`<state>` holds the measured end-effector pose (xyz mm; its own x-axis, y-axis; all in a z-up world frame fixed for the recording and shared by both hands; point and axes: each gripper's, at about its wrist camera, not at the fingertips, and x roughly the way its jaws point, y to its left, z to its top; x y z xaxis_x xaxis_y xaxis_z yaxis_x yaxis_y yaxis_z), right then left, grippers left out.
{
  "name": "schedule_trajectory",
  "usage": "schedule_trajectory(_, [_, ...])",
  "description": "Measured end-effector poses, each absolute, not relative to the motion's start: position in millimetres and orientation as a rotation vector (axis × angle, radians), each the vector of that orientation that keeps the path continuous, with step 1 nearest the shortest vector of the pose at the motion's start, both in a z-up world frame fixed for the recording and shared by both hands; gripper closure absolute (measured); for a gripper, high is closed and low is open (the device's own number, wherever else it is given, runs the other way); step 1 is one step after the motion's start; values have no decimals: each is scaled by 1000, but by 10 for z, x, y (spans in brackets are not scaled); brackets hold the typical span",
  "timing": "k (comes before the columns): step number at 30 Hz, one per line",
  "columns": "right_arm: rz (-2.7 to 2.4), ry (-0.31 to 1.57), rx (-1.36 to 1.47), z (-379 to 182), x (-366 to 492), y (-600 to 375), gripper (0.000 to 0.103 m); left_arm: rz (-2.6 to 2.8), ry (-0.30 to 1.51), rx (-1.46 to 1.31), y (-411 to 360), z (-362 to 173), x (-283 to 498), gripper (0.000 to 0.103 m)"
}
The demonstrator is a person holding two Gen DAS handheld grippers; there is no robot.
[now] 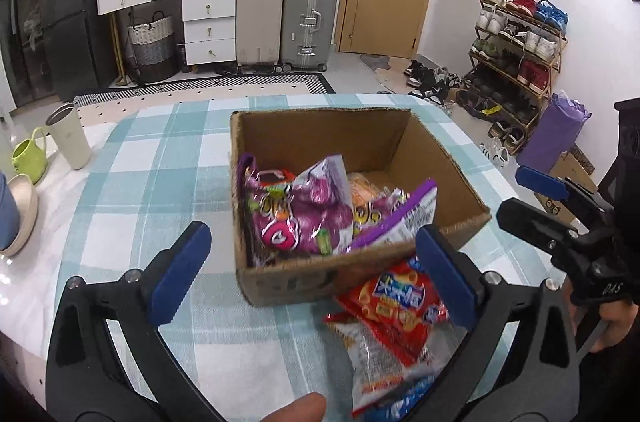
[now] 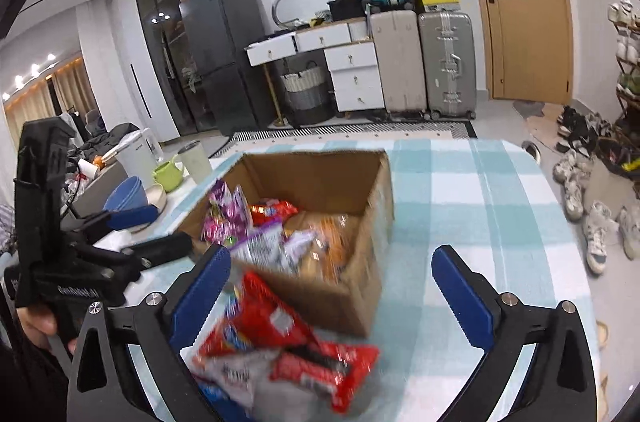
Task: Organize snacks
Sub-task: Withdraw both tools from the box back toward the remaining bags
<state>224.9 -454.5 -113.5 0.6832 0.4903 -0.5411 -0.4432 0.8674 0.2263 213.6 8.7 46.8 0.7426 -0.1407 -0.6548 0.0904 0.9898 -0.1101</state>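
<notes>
Mid-packing: both hand-held grippers, left [image 1: 312, 274] & right [image 2: 332, 286], gape wide, holding nothing; next, grab red snack packs [image 1: 400, 306] at box's [image 1: 288, 282] 5 o'clock on table [image 1: 160, 182].

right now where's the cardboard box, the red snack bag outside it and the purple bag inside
cardboard box [image 1: 400, 138], left wrist view, on its inner right wall
red snack bag [image 1: 394, 302], left wrist view, on its printed front
purple snack bag [image 1: 304, 210], left wrist view, on its crumpled middle
</notes>
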Motion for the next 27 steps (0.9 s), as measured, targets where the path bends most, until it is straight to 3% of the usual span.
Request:
schedule_trajectory(17, [532, 695, 26, -1488, 1610, -4692, 1, -90, 723, -73, 48, 407, 1100, 1])
schedule_trajectory(27, [547, 736, -16, -1670, 1557, -4573, 1, -77, 777, -64, -4, 72, 984, 1])
